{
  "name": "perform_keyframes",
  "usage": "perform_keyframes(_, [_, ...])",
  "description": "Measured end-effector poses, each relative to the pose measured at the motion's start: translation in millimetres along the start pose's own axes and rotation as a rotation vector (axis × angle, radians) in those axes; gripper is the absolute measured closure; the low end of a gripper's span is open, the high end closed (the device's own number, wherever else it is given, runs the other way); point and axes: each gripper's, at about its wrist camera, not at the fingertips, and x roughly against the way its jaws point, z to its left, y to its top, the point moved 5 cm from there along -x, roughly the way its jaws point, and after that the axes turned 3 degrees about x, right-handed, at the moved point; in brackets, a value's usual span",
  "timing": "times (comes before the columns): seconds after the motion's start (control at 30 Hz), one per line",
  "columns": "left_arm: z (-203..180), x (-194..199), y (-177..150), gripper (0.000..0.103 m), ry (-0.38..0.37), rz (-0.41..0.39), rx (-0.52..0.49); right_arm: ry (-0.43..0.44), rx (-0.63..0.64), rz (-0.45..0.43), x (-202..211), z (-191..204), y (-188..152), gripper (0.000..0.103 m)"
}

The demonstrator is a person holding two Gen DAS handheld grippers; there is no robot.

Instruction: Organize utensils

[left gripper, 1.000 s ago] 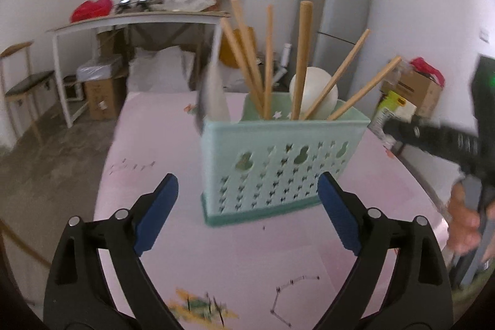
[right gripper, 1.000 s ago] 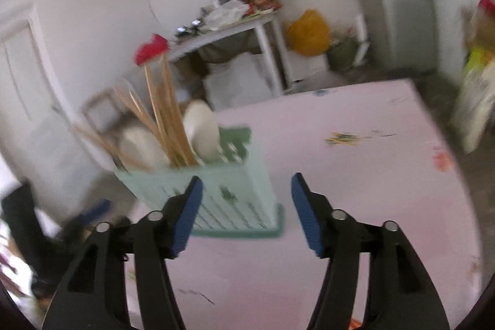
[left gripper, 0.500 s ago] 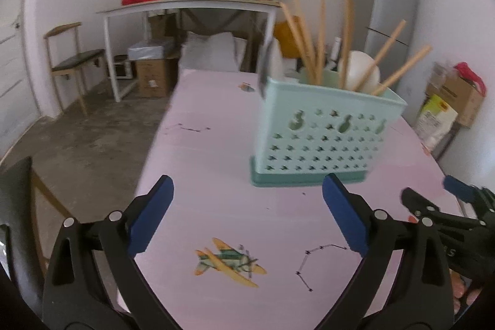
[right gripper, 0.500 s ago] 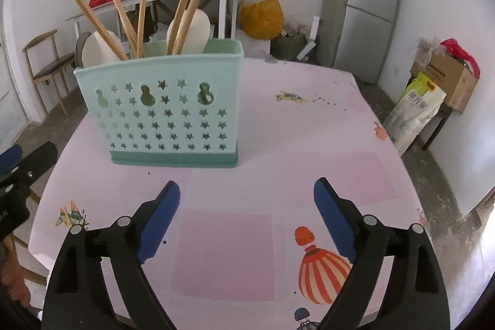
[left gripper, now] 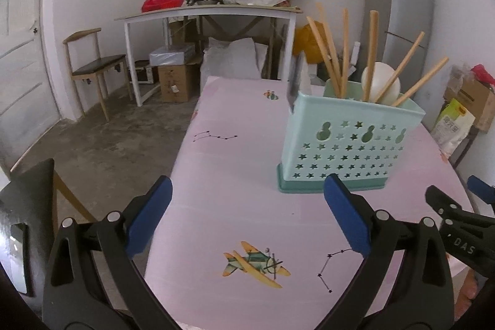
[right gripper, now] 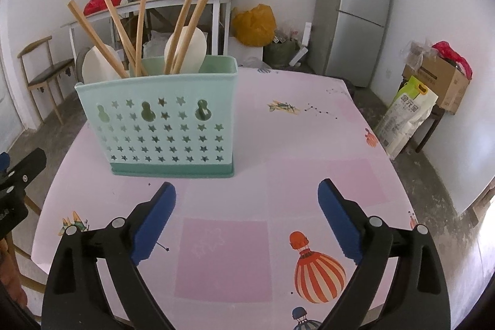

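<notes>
Although both grippers stand back from the work, we find the utensil holder (right gripper: 161, 119) upright on the pink table (right gripper: 324, 144), its green base flat on the cloth. In the right wrist view it sits to the far left of the right gripper (right gripper: 244, 218); in the left wrist view it sits to the far right of the left gripper (left gripper: 247, 215). The chopsticks (right gripper: 185, 23) fan out of the top, and two pale spoons (right gripper: 190, 48) rest among them. We see no loose utensil on the table in either view.

The left gripper's jaws stand wide apart with nothing between them. The right gripper's jaws are opening — also empty, only bare cloth between the blue pads (right gripper: 154, 221).

We judge the sorting close to finished, with the hands in retreat. To do this step well, we would advise the following:

- Keep both grippers low and clear of the chopstick ends, which lean outward and could be caught by a passing finger.
- Avoid brushing the holder's near wall; it looks light and top-heavy, so a nudge may tip it.
- Check the far side of the holder — its contents there are partly hidden from us.
</notes>
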Motion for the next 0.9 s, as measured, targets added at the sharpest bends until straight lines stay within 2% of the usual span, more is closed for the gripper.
perform_keyframes(0.2, [3, 4, 1, 0.009, 0.068, -0.010, -0.020, -0.011, 0.003, -0.005, 1, 0, 2, 0.012])
perform_keyframes(0.53, [-7, 2, 1, 0.008, 0.128, -0.009, -0.062, -0.009, 0.000, -0.001, 0, -3, 1, 0.011])
perform_keyframes(0.9, [-6, 3, 3, 0.008, 0.133, 0.007, -0.034, -0.005, -0.001, -0.004, -1, -2, 0, 0.011])
